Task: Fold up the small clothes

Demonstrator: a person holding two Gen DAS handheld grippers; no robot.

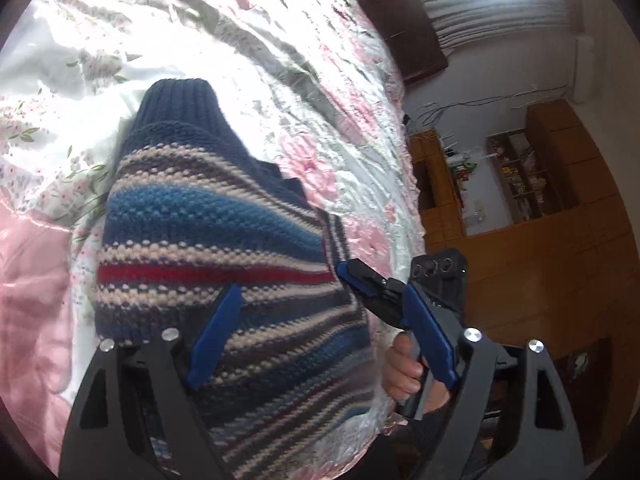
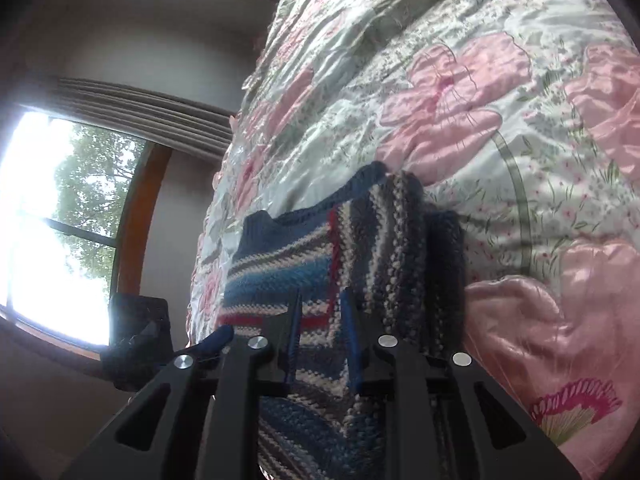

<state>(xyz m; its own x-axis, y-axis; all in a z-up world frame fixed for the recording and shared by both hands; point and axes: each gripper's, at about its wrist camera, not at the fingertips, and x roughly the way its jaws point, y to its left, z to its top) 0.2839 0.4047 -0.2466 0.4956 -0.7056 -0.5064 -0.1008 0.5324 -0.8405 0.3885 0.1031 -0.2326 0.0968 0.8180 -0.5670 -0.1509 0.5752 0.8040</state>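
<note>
A small knitted sweater (image 1: 224,216) with blue, white, grey and red stripes and a navy collar lies on the floral bedspread (image 1: 320,92). It is partly folded, with a sleeve laid across its body (image 2: 396,240). My left gripper (image 1: 320,336) hovers open over the lower part of the sweater, and its left finger (image 1: 216,332) is over the knit. My right gripper (image 2: 323,320) has its fingers close together with the sweater's fabric (image 2: 320,336) between them. In the left wrist view the right gripper (image 1: 356,278) grips the sweater's right edge, held by a hand (image 1: 404,368).
The bed's edge (image 1: 404,184) runs just right of the sweater. Beyond it are a wooden floor (image 1: 532,264) and wooden shelves (image 1: 516,176). A window (image 2: 52,216) with a folded curtain shows in the right wrist view. Pink and white quilt spreads around the sweater.
</note>
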